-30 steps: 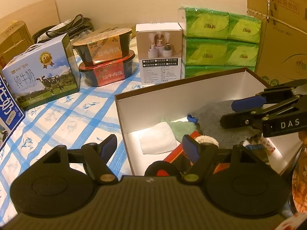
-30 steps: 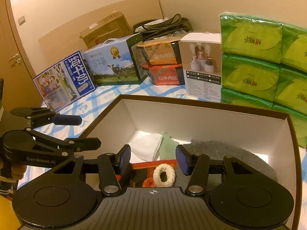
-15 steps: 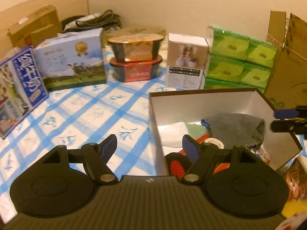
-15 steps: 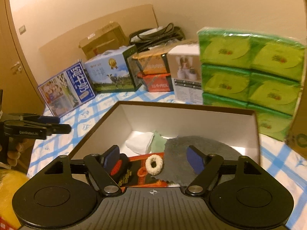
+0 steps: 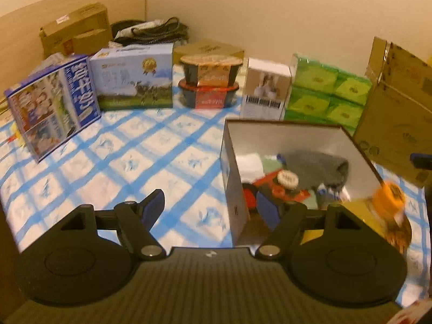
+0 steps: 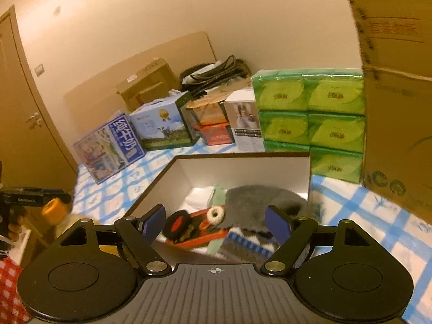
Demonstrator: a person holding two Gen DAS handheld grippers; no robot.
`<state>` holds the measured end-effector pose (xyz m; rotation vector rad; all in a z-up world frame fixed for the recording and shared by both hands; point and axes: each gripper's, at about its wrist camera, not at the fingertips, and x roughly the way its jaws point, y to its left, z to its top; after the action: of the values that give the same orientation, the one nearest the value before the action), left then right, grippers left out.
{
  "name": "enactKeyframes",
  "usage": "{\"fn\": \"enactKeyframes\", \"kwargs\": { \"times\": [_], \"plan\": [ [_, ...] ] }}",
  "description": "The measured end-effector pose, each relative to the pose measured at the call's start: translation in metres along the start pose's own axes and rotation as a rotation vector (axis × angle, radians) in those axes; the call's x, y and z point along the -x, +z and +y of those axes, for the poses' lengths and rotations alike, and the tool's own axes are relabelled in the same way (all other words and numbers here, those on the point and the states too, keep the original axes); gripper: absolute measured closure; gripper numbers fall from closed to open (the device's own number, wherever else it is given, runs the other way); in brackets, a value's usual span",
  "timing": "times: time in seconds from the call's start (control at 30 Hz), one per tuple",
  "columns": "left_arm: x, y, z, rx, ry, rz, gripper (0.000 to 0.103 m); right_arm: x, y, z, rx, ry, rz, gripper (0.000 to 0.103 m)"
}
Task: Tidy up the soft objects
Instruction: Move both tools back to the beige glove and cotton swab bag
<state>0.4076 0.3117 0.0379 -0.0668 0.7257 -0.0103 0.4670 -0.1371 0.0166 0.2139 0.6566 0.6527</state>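
A brown-rimmed box [image 5: 283, 140] with white walls holds a grey fuzzy cloth [image 5: 316, 164], a white scrunchie [image 5: 288, 178], a red flat pack [image 5: 280, 189] and white and green cloths. My left gripper [image 5: 210, 203] is open and empty, hanging back over the box's near left corner. In the right wrist view the box [image 6: 243, 167], grey cloth [image 6: 259, 202], scrunchie [image 6: 216, 214] and a blue striped sock [image 6: 243, 245] lie below my right gripper [image 6: 216, 221]. Its jaws are opening, with nothing between them. The left gripper [image 6: 35, 198] shows far left, held in a hand.
On the blue-checked tablecloth [image 5: 129, 162], along the back, stand milk cartons [image 5: 54, 105], stacked noodle bowls [image 5: 209, 83], a white carton [image 5: 266, 89], green tissue packs [image 5: 326, 91] and a tall cardboard box [image 5: 397, 102]. An orange-capped bottle [image 5: 388, 194] lies near the box's right side.
Both grippers have drawn back and upward away from the box, so more of the table shows. The right gripper's jaws have spread wider. The box contents lie as before.
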Motion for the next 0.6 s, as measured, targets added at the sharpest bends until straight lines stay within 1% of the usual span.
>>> {"fn": "enactKeyframes", "kwargs": {
  "times": [0.17,0.4,0.5,0.6],
  "plan": [
    [0.035,-0.027,-0.019,-0.038,0.054,0.044,0.030,0.040,-0.028,0.009,-0.009,0.021,-0.002,0.022],
    [0.074,-0.068,-0.047,0.003,-0.003,0.066,0.030,0.082,-0.074,0.028,-0.006,0.053,0.017,0.022],
    [0.085,-0.084,-0.060,0.032,-0.004,0.090,0.030,0.098,-0.094,0.037,-0.029,0.086,0.008,0.022],
    [0.094,-0.099,-0.072,0.044,-0.007,0.096,0.030,0.108,-0.109,0.043,-0.052,0.093,0.017,0.022]
  ]
}}
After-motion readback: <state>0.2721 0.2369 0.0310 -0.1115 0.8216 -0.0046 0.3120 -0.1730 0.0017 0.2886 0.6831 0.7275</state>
